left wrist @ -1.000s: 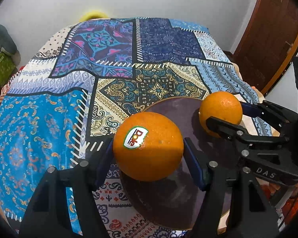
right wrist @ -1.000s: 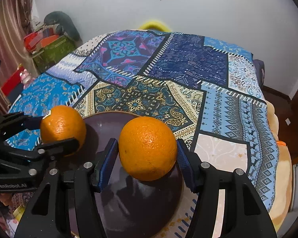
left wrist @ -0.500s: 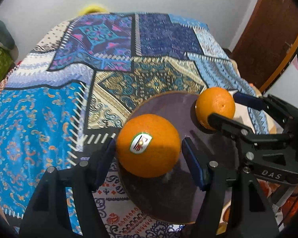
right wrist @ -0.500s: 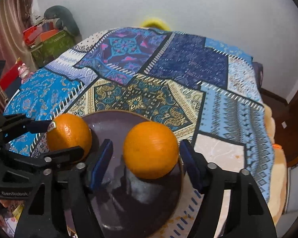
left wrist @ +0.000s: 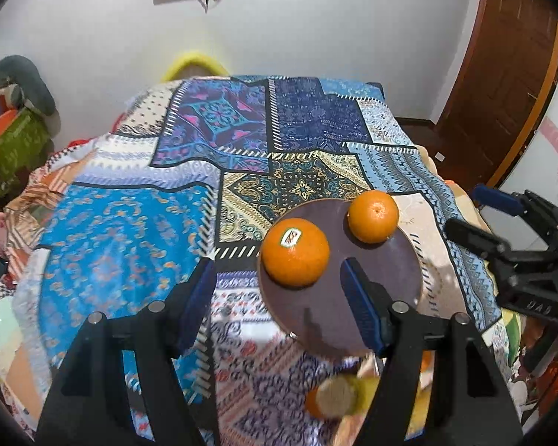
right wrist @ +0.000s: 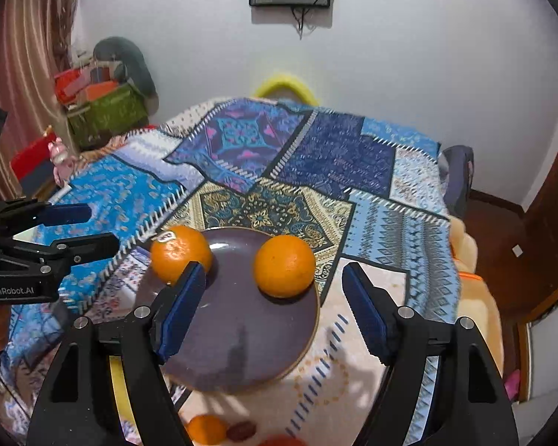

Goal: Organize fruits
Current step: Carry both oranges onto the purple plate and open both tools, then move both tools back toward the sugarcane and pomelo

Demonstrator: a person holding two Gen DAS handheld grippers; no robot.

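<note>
Two oranges rest on a dark round plate (left wrist: 383, 297) on the patterned bedspread. The stickered orange (left wrist: 295, 252) lies on the plate's left side and the plain orange (left wrist: 372, 211) on its right. In the right wrist view they show as the stickered orange (right wrist: 180, 254) and the plain orange (right wrist: 284, 265) on the plate (right wrist: 241, 349). My left gripper (left wrist: 279, 301) is open and empty, drawn back above the stickered orange. My right gripper (right wrist: 273, 308) is open and empty, just behind the plain orange; it also shows in the left wrist view (left wrist: 480, 219).
More fruit lies near the bed's front edge: a blurred orange and yellow pieces (left wrist: 338, 396), and an orange (right wrist: 206, 429) beside a dark red fruit (right wrist: 241, 431). A green box (right wrist: 106, 111) with clutter stands at the left, a wooden door (left wrist: 502, 74) at the right.
Both grippers opened and let go of their oranges, which now rest on the plate. Both grippers pulled up and back from the plate.
</note>
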